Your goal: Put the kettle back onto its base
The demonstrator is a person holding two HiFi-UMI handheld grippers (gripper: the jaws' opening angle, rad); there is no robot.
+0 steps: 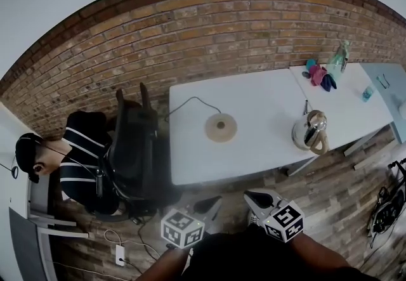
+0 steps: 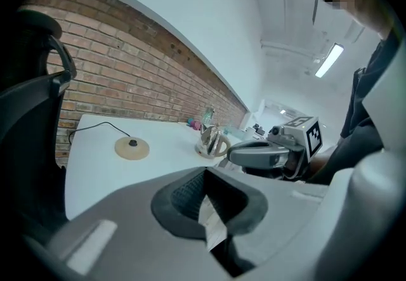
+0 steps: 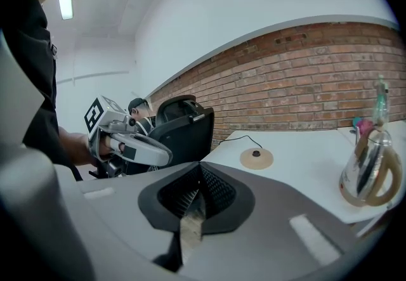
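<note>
Both claws are empty. My left claw (image 2: 204, 175) has its two jaws pressed together with nothing between them. My right claw (image 3: 200, 169) is the same, pinched closed on nothing. Both are off the table (image 1: 254, 102), out past its near edge and near my body.

The kettle (image 1: 309, 132) stands upright on the table, close to the near edge. It is not on its base (image 1: 221, 127). The base is the flat round tan disc with a cord, and from the base the kettle is at about 3 o'clock, well apart from it. In the head view the kettle is at about 1 o'clock from my right claw, so that claw is the nearer one.

I think the kettle has a see-through body, like glass, with a shiny top. So I guess it is hard, smooth and easy to break. The round side would slip in my jaws, so I would not grab there. I cannot tell if there is water inside. If there is, it will be heavy and may tip.

The best place to hold is the tan loop handle, at about 5 o'clock on the kettle in the head view. I would have to open the right claw first, close it on the top part of the loop, and keep the kettle straight up.
</note>
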